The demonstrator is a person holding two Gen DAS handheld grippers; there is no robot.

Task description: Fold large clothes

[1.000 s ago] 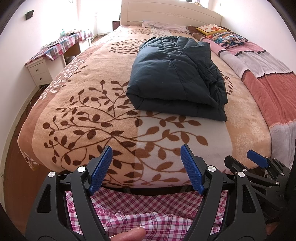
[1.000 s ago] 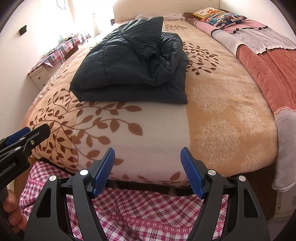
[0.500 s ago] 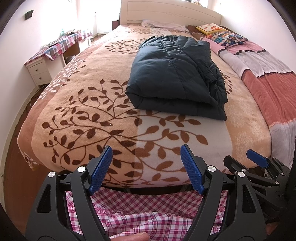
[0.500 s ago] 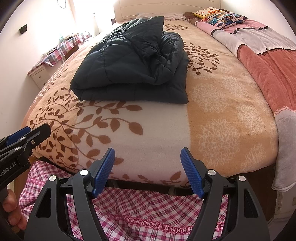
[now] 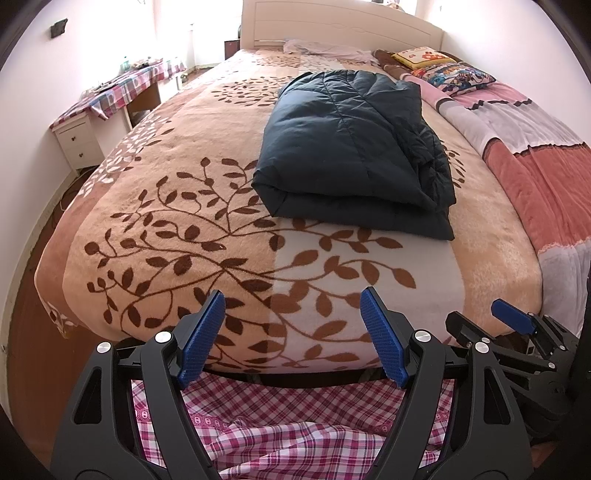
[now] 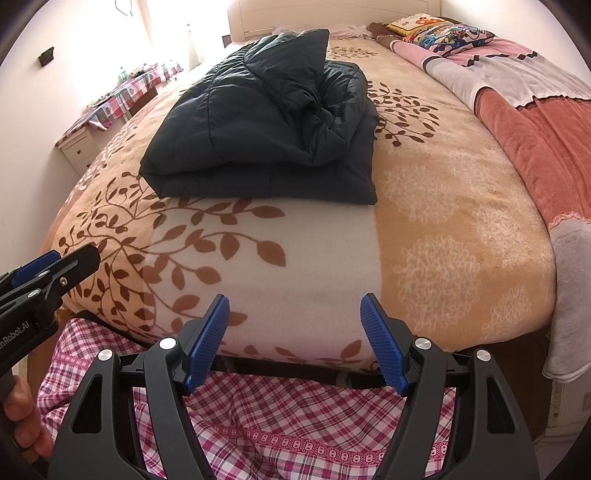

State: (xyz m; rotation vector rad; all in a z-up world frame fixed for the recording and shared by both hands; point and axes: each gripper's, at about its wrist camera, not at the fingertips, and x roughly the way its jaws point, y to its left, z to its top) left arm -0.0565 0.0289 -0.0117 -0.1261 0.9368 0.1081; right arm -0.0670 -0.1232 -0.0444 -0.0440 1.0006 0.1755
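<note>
A dark navy quilted jacket lies folded in a thick bundle on the bed's leaf-patterned blanket; it also shows in the right wrist view. My left gripper is open and empty, held off the foot of the bed, well short of the jacket. My right gripper is open and empty too, beside it at the foot of the bed. Each gripper shows at the edge of the other's view: the right one, the left one.
A pink and grey quilt lies along the bed's right side, with pillows near the white headboard. A white nightstand and a covered desk stand at the left wall. Pink checked cloth hangs below both grippers.
Both grippers stay open at the foot of the bed with almost no movement. A fingertip at the bottom of the left wrist view has slipped out of sight.
</note>
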